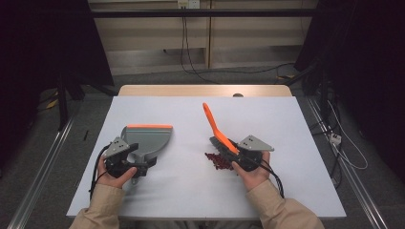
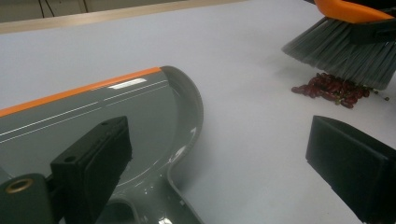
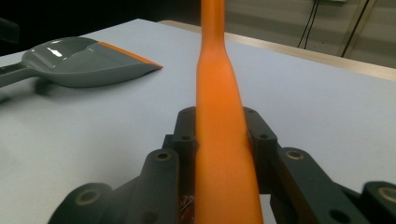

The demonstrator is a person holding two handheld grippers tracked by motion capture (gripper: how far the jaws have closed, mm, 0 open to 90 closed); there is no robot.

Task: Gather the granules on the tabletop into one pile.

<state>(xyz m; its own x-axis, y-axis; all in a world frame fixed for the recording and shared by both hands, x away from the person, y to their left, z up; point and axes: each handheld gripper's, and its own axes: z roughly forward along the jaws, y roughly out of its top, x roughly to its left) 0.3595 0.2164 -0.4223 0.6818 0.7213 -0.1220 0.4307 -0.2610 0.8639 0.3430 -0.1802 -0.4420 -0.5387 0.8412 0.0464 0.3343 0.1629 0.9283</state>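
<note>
Orange plastic forms the long, tapering handle of the brush (image 1: 216, 131), smooth and slightly glossy, which widens toward a dark head set with stiff grey bristles (image 2: 343, 56) that fan out at the tips. The right gripper (image 1: 239, 155) is clamped on that handle; in the right gripper view its two black jaws press the flat sides of the handle (image 3: 223, 140) from either side, and the handle slants up and away toward the far side of the desk (image 1: 191, 200). Under the bristles, at the near right of the desk's middle, lies a small heap of dark red beans (image 1: 217, 161), oval and shiny, touching the bristle tips. To the left lies the dustpan (image 1: 148, 138), moulded grey plastic with a shallow curved bowl, a raised rounded wall and a straight orange rubber-like lip (image 1: 149, 126) along its far edge; its surface gleams with reflections. The left gripper (image 1: 136, 160) sits at the dustpan's narrow handle end, its jaws standing wide apart in the left gripper view, one matte black pad (image 2: 100, 161) over the pan and the other off beside it above the desk. Pale matte sheeting covers the desk, with a wooden edge at the far side.
</note>
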